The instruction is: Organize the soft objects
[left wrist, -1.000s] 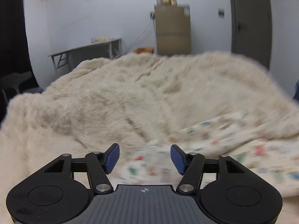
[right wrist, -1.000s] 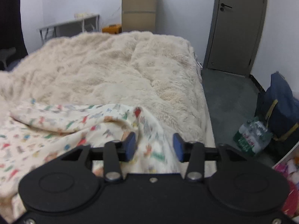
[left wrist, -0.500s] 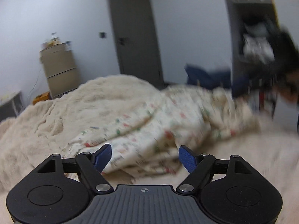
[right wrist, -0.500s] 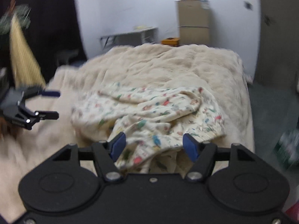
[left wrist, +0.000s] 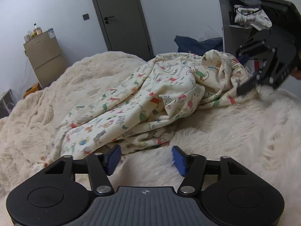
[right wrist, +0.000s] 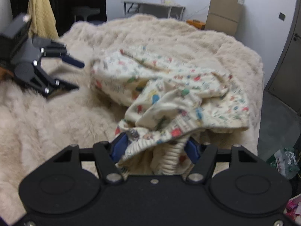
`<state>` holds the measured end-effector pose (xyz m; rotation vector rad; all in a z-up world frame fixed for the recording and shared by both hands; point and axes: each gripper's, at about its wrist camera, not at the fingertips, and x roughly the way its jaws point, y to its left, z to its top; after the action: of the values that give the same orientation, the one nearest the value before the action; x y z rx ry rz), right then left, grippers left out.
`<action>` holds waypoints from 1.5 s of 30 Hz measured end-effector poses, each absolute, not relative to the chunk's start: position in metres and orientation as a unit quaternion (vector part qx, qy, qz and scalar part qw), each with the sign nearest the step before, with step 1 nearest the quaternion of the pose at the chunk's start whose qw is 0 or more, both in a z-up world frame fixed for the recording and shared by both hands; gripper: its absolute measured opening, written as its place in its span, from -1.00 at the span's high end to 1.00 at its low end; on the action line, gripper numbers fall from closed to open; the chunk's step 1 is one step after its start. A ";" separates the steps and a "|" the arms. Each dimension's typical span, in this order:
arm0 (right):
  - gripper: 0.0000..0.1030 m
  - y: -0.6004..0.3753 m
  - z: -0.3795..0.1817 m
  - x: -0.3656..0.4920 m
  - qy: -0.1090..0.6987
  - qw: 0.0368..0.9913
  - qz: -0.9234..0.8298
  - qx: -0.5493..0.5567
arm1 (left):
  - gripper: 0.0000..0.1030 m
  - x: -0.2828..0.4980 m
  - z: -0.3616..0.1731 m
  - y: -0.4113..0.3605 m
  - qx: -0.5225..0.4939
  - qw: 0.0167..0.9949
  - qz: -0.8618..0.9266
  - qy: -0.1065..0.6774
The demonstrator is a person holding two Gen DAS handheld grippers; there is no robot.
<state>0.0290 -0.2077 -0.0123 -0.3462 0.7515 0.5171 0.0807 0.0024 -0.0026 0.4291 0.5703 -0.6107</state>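
A cream garment [left wrist: 150, 101] printed with small coloured figures lies crumpled on the fluffy bed blanket [left wrist: 225, 131]. My left gripper [left wrist: 145, 154] is open, low over the fur, its blue pads just short of the garment's near edge. It also shows at the left in the right wrist view, left gripper [right wrist: 77, 76], jaws spread. My right gripper [right wrist: 157, 146] is open wide, with the ribbed hem [right wrist: 169, 139] of the garment [right wrist: 169, 86] bunched between its fingers. From the left wrist, the right gripper [left wrist: 244, 73] sits at the garment's far right end.
The bed's right edge drops to a dark floor with packed water bottles [right wrist: 284, 160]. A grey door [left wrist: 122, 18], a tan cabinet [left wrist: 45, 56], a blue bag [left wrist: 195, 43] and a shelf of clothes [left wrist: 248, 17] stand beyond. A yellow towel [right wrist: 41, 9] hangs at the left.
Both grippers have swung round to face each other across the garment. Their jaws have widened. The right one has pushed up to the ribbed hem, which now lies between its fingers.
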 end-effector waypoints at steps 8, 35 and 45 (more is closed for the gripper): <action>0.28 -0.212 -0.016 0.030 0.351 0.890 0.253 -0.141 | 0.03 0.113 -0.011 -0.021 0.215 0.915 -0.228 0.254; 0.68 -0.346 0.039 0.034 0.199 0.947 0.193 0.162 | 0.87 0.054 0.116 0.150 -0.022 0.996 -0.068 0.052; 0.45 -0.330 0.017 0.054 0.307 0.938 0.163 -0.003 | -0.57 0.054 0.091 0.189 0.061 0.985 -0.054 0.154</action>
<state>0.0538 -0.3297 0.0166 -0.0060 0.6267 0.3333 0.0535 0.1890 0.0909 0.1224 0.3093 -0.1092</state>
